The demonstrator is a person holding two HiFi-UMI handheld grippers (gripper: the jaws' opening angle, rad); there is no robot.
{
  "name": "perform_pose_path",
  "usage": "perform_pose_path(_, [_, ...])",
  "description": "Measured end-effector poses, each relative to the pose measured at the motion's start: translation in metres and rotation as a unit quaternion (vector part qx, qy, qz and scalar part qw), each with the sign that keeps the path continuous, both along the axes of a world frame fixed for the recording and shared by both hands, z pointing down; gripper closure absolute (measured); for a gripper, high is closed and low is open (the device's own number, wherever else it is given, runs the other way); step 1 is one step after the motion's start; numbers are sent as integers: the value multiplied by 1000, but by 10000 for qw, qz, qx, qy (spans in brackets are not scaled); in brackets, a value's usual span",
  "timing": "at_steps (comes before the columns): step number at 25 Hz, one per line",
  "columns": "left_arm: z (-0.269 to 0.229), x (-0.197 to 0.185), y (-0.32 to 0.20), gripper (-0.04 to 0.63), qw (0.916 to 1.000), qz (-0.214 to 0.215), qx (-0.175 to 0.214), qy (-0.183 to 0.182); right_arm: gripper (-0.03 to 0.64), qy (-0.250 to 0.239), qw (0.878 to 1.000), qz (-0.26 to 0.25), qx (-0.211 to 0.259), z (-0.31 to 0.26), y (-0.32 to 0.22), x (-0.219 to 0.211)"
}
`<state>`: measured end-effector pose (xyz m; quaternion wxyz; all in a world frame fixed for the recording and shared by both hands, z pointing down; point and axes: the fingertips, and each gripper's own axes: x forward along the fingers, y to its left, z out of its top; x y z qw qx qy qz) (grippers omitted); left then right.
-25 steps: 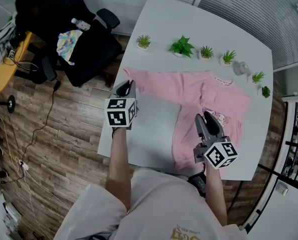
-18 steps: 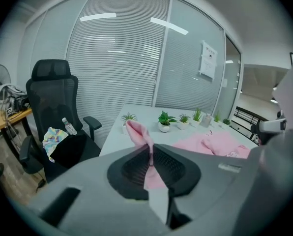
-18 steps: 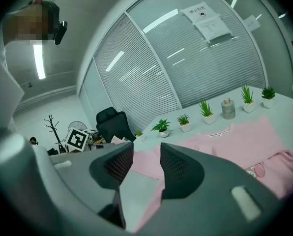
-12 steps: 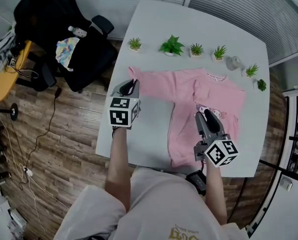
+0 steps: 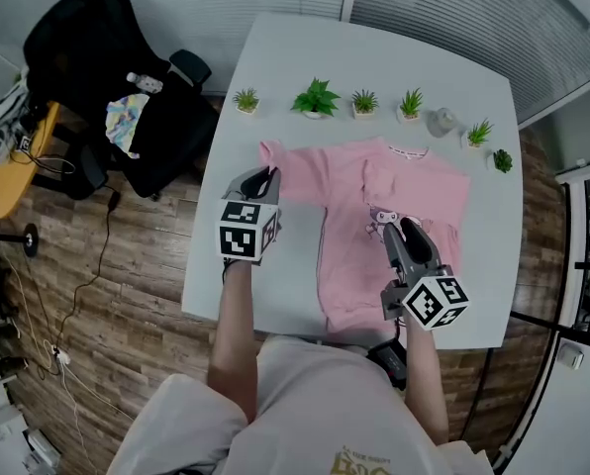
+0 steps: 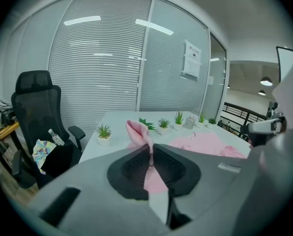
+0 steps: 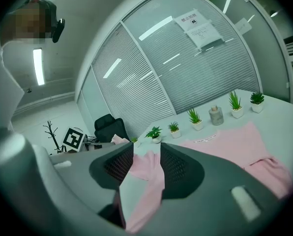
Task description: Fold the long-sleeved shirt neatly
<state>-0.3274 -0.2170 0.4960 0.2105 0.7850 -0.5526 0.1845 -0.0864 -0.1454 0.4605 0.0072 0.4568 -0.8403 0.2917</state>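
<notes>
Sleeve (image 5: 293, 171) on the move: the left gripper (image 5: 260, 176) has swung the cuff (image 6: 136, 131) up and inward from nine o'clock toward the body. Nearest us, the right gripper (image 5: 406, 229) hovers over the chest with its jaws wide apart, gripping nothing. The shirt (image 5: 349, 265) lies flat on the table (image 5: 280, 290), collar to twelve o'clock. Further out, the left gripper's jaws are pinched tight on the cuff, which pokes up above them. The other sleeve looks already folded in at three o'clock, though I can't be sure. By my reckoning this sleeve still has to land, then the body needs folding. Plants (image 5: 317, 97) line the far edge at twelve.
</notes>
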Motion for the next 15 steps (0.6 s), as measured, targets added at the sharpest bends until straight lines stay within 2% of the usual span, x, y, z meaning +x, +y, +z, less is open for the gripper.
perform_pose_path(8, [-10, 42, -2, 566, 9990, 386, 35, -204, 448, 2, 10000, 91, 6, -1, 1, 23])
perform_pose_path(15, [-24, 78, -5, 566, 9979, 581, 143, -243, 448, -89, 9997, 233, 6, -2, 1, 48])
